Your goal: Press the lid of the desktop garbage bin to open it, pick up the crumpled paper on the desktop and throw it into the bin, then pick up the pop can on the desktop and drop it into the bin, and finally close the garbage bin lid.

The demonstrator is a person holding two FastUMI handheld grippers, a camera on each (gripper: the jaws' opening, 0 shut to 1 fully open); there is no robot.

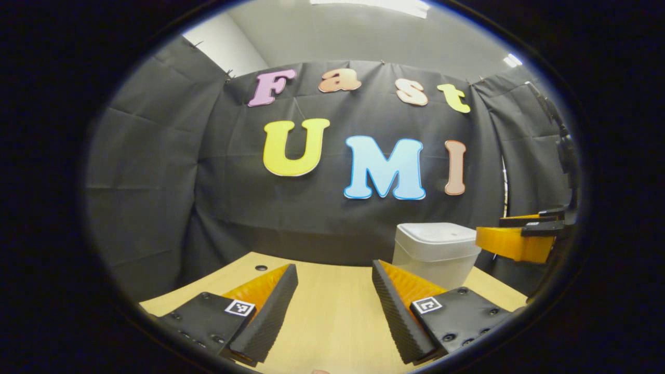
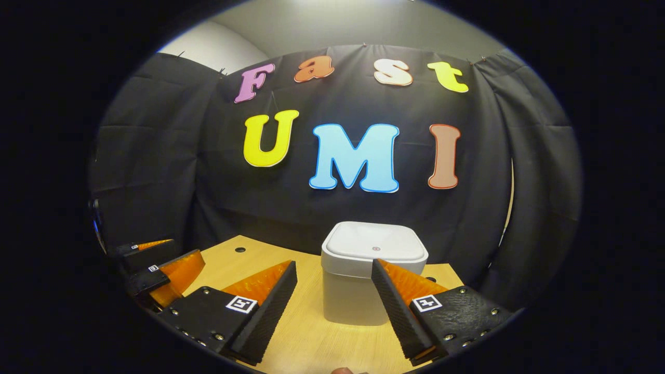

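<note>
Open desk up front, bin planted ahead!
The bin (image 2: 373, 270) with its lid shut stands far on the desk (image 2: 306, 337), just before the right hand-held gripper (image 2: 332, 306); bare wood lies between the left hand-held gripper (image 1: 332, 306)'s spread fingers.

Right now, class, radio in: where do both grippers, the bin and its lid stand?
Left gripper open, empty, above table. Right gripper open, empty, facing bin. Lid shut. Nothing between right gripper and bin.
</note>
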